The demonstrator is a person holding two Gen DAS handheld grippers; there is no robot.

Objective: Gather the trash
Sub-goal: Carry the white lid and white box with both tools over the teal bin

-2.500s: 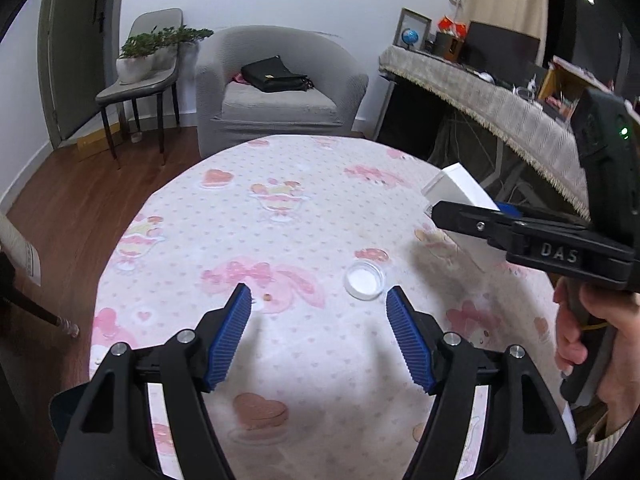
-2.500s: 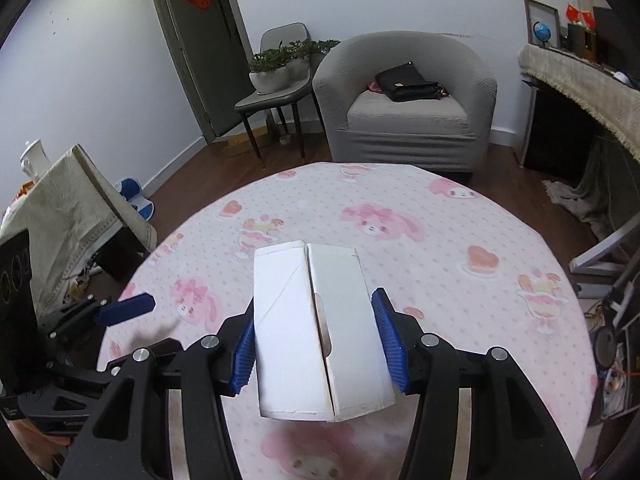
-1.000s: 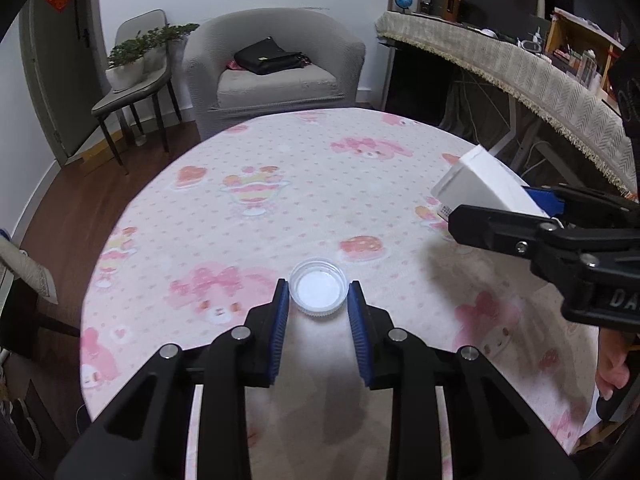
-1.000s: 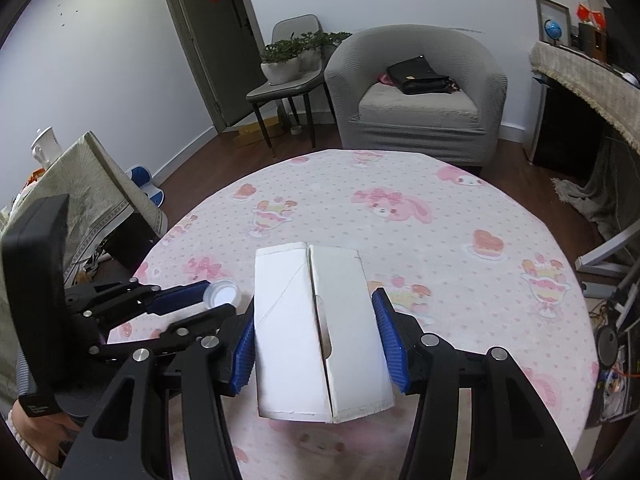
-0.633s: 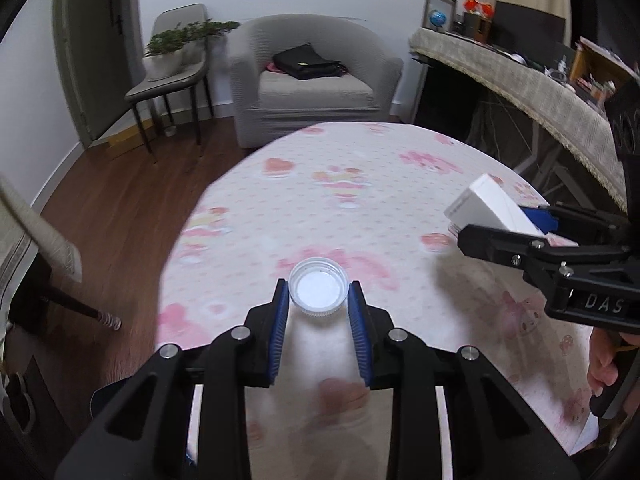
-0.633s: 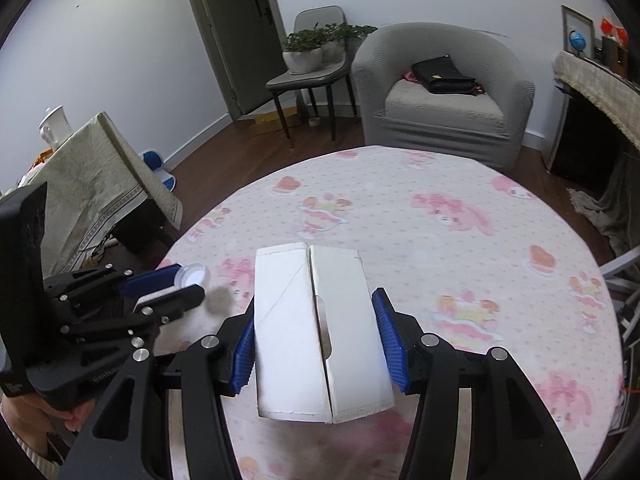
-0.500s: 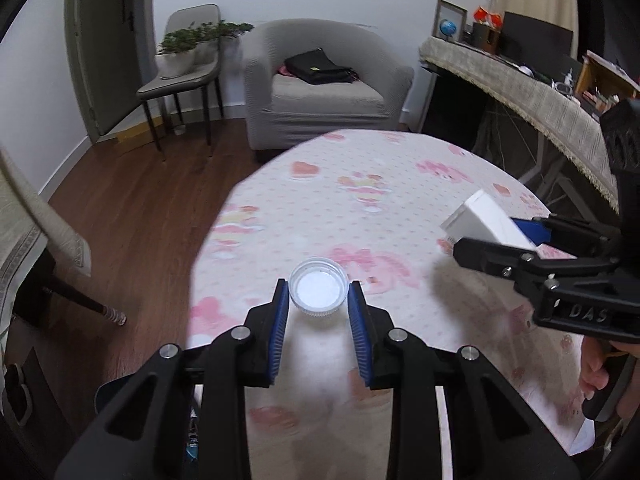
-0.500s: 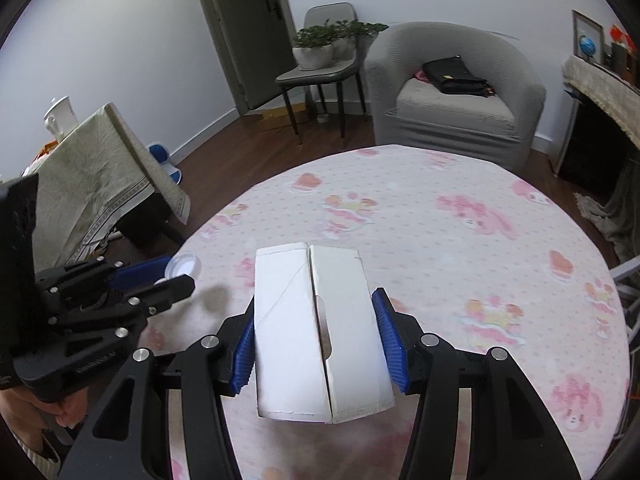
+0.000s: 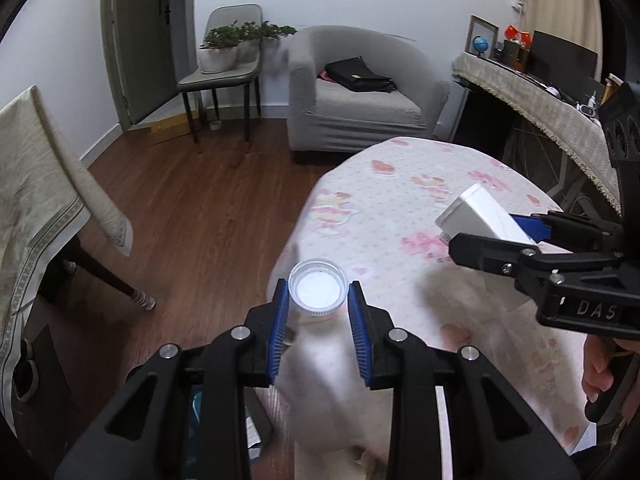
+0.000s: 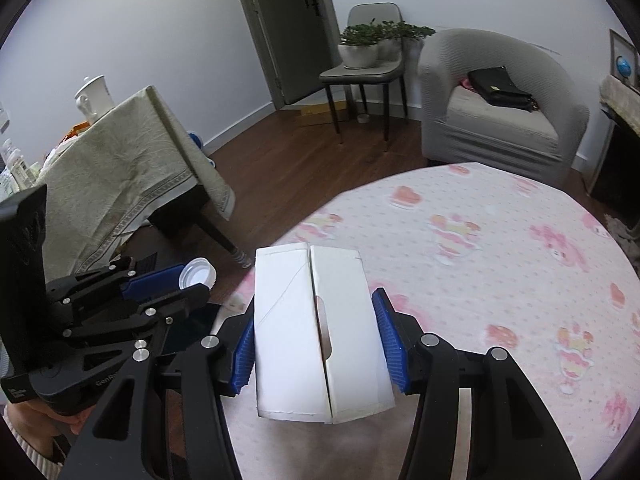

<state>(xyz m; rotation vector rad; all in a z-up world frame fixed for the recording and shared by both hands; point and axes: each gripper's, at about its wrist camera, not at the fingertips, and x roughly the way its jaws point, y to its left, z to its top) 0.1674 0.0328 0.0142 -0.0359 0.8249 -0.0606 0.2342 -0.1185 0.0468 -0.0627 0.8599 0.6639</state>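
My left gripper point(image 9: 318, 300) is shut on a small white plastic lid point(image 9: 317, 289), carried in the air over the left edge of the round table point(image 9: 400, 200) with its pink cartoon cloth. The right wrist view shows that lid point(image 10: 197, 273) between the left gripper's blue pads, out past the table edge. My right gripper point(image 10: 314, 344) is shut on a white cardboard box point(image 10: 316, 332), its blue pads pressed on the box's two long sides. In the left wrist view the box point(image 9: 480, 212) hangs above the table at the right.
A cloth-draped side table point(image 10: 120, 184) with dark legs stands left of the round table over wooden floor point(image 9: 192, 208). Beyond are a grey armchair point(image 9: 360, 92) holding a black bag, a chair with potted plants point(image 9: 228, 60) and a long fringed shelf point(image 9: 540, 108) at right.
Both grippers have carried their loads leftward, from over the table's middle to its left edge, so the floor and the draped side table came into view. Neither grip has changed.
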